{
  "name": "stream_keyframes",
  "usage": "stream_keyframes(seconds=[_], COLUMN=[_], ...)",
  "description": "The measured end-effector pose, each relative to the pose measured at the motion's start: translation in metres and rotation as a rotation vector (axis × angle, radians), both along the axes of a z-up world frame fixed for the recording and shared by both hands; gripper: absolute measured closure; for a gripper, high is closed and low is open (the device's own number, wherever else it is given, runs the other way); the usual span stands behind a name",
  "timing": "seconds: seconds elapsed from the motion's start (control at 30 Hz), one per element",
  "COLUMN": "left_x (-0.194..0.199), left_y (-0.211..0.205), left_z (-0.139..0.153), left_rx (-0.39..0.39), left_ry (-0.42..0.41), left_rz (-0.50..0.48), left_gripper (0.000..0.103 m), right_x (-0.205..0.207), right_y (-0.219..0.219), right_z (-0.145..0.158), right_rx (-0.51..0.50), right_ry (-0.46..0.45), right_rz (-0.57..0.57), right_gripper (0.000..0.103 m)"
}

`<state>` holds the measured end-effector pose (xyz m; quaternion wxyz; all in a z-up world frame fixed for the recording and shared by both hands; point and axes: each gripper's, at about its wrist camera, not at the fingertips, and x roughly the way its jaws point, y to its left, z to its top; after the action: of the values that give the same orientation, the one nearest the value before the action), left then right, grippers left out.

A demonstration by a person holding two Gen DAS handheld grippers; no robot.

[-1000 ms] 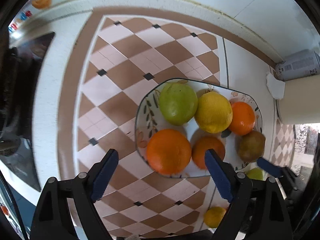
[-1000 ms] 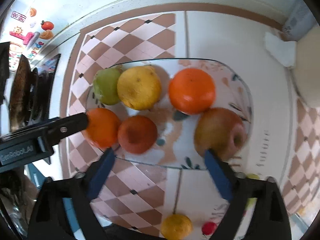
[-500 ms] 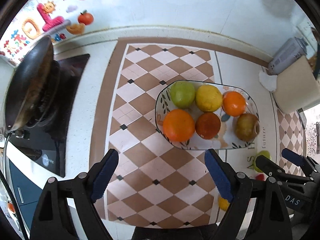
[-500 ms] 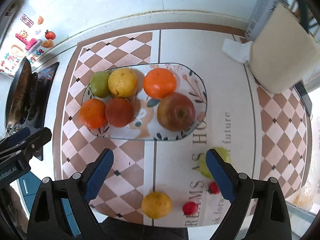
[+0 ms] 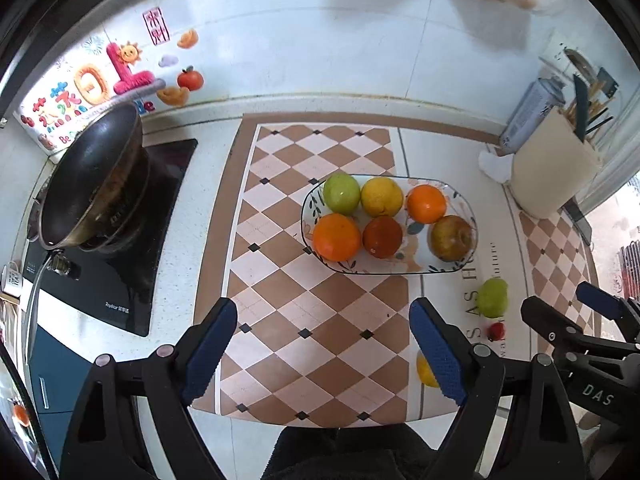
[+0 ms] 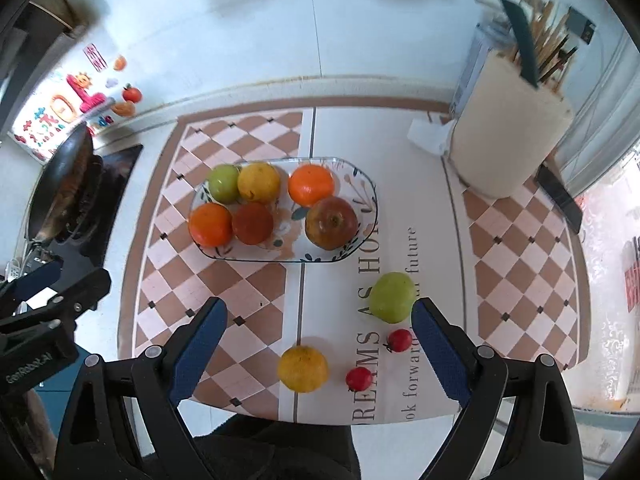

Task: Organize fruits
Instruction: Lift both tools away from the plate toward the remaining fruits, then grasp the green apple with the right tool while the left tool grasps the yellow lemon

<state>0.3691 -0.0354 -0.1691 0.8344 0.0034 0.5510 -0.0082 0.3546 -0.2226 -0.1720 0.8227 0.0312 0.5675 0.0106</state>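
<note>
Lying on the checkered mat (image 6: 248,296) of the desk (image 5: 192,208) is a glossy oblong plate (image 6: 362,196) with painted leaves on its rim. It carries six round fruits in two rows: a green apple (image 6: 223,183), a yellow lemon (image 6: 259,182) with dimpled skin, and an orange (image 6: 311,185) behind; a second orange (image 6: 210,225), a dark red-orange fruit (image 6: 253,223) and a dull red-brown apple (image 6: 331,223) in front. The fruits in each row touch or nearly touch.

On the smooth white part of the mat with printed letters, nearer to the person, four fruits lie off the plate: a green pear-shaped fruit (image 6: 392,297), a yellow citrus (image 6: 303,369), and two small shiny red fruits (image 6: 399,340) (image 6: 358,378).

A dark metal wok (image 5: 92,176) sits on the black glass stove (image 5: 116,280) at the left. A cream cylindrical holder (image 6: 508,136) with utensils stands at the right.

Both tools have black plastic arms with blue ribbed pads. The left gripper (image 5: 322,350) has its jaws spread wide, and they are empty, above the mat. The right gripper (image 6: 318,350) is also wide open and grasps nothing; the loose fruits lie below, between its jaws, untouched.
</note>
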Motion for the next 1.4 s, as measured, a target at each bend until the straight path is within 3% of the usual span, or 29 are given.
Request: stream_keyframes(seconds=[0.33,0.57,0.7,0.77,0.9,0.97,1.23,1.4], left_x=[-0.029,-0.028,-0.024,-0.022,-0.017,-0.012,0.001,0.007], left_y=[-0.006,-0.013,-0.020,-0.025,-0.044,-0.059,-0.109,-0.127], left_z=[0.028,0.023,0.001,-0.017,-0.052,-0.079,-0.160,-0.191], left_rx=[-0.025,-0.030,-0.008,-0.014,-0.043,-0.070,-0.209,-0.239], left_ry=[-0.068,-0.054,-0.021,0.018,0.103,0.189,0.478,0.564], left_rz=[-0.012,-0.038,-0.065,-0.087,-0.137,-0.151,-0.140,-0.099], left_gripper=[0.015,0.015,0.004,0.004,0.004,0.004,0.004,0.005], right_x=[-0.037,-0.048,-0.052,-0.056,-0.062,-0.061,-0.021,0.009], right_y=[-0.005,-0.017,-0.039,-0.053,-0.082,-0.094,-0.125,-0.137], right_z=[0.040,0.035,0.005,-0.015,-0.049,-0.061,-0.096,-0.119], right_rx=[0.037,0.139,0.208,0.235,0.261,0.262,0.253,0.264], right_ry=[-0.082,-0.095,-0.029,0.009,0.074,0.099,0.165,0.218], right_rz=[-0.017,-0.044,-0.101,-0.147,-0.224,-0.237,-0.170,-0.082], right_gripper=[0.008,0.008,0.027,0.032,0.032,0.032,0.032,0.032])
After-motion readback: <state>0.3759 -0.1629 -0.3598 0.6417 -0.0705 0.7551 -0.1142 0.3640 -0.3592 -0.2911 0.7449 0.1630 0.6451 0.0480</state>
